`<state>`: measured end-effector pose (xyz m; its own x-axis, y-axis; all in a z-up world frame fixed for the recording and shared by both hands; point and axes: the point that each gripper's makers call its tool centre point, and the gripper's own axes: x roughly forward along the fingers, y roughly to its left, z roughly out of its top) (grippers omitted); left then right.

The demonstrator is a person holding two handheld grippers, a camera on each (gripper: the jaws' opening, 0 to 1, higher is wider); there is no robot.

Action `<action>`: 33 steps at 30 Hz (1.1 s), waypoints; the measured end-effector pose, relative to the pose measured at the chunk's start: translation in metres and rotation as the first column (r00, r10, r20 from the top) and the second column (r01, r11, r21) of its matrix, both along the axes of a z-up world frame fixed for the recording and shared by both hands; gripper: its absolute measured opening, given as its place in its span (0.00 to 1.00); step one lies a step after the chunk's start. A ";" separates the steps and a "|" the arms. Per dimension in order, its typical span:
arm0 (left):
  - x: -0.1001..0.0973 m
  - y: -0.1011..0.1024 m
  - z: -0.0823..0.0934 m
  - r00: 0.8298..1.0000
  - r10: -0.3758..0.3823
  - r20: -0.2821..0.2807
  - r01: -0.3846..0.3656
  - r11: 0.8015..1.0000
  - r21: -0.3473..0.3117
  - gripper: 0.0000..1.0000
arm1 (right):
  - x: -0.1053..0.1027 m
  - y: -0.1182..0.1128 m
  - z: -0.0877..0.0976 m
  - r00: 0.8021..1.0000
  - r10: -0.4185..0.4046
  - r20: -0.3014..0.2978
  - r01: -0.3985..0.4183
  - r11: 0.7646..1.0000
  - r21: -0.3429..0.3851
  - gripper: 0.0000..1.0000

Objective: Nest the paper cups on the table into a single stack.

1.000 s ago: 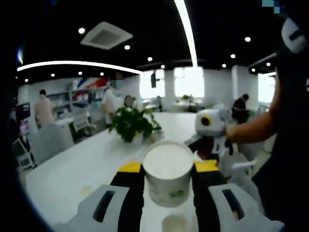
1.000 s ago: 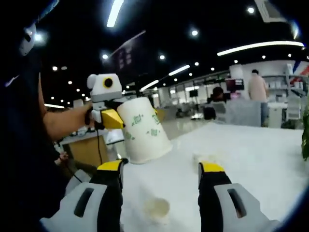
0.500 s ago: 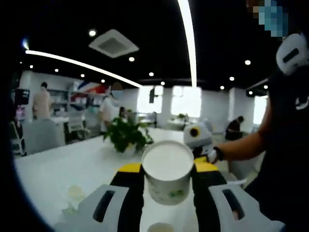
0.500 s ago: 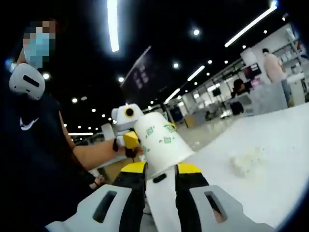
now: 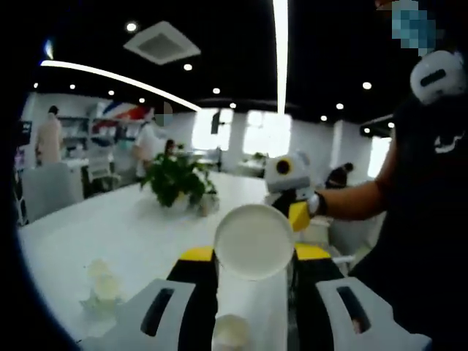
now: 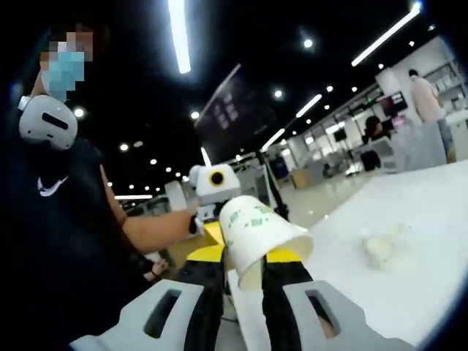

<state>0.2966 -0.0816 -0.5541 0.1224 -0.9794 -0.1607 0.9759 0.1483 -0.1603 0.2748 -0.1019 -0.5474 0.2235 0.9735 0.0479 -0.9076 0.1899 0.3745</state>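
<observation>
A white paper cup with green print (image 5: 254, 241) sits between my left gripper's (image 5: 254, 253) yellow-tipped jaws, its flat base facing the camera; the jaws are shut on it. The same cup (image 6: 259, 230) shows in the right gripper view, tilted with its mouth toward the lower right. My right gripper (image 6: 245, 254) has its jaws drawn close on the cup's lower rim. The left gripper (image 6: 218, 231) holds the cup's far end, and the right gripper (image 5: 294, 218) reaches the cup from behind. A second cup (image 5: 230, 333) stands on the table below.
The long white table (image 5: 131, 234) carries a crumpled pale lump (image 5: 101, 281), also in the right gripper view (image 6: 384, 245), and a potted plant (image 5: 174, 186) further back. The person's arm (image 5: 351, 201) and dark shirt are at the right. Other people stand far off.
My right gripper's jaws went from wide apart to close together around the cup's rim. The cup has tipped so its mouth faces the right camera more. Both views have shifted.
</observation>
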 end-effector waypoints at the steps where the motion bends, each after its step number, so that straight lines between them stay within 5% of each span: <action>1: 0.000 0.000 0.000 1.000 0.002 -0.002 -0.002 1.000 -0.004 0.38 | 0.000 0.000 0.000 1.000 0.001 0.002 -0.001 1.000 -0.001 0.12; 25: 0.001 0.007 0.003 0.999 0.038 -0.027 -0.039 0.999 -0.029 0.40 | -0.017 0.010 0.014 0.994 0.105 0.030 -0.105 0.994 -0.014 0.00; 29: 0.007 0.012 0.001 0.996 0.081 -0.031 -0.082 0.997 -0.015 0.44 | -0.013 0.008 0.013 0.995 0.095 0.017 -0.093 0.992 -0.080 0.00; 31: 0.012 0.017 -0.003 0.993 0.115 -0.038 -0.115 0.993 0.007 0.46 | -0.006 0.006 0.013 0.996 0.064 0.066 -0.054 0.988 -0.141 0.00; 33: 0.020 0.024 -0.007 0.985 0.168 -0.028 -0.167 0.985 0.028 0.55 | -0.007 0.007 0.015 0.996 0.068 0.064 -0.056 0.983 -0.173 0.00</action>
<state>0.3169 -0.0575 -0.5612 0.2793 -0.9409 -0.1916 0.9315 0.3139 -0.1836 0.2681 -0.0950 -0.5328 0.1640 0.9806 -0.1076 -0.9422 0.1880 0.2775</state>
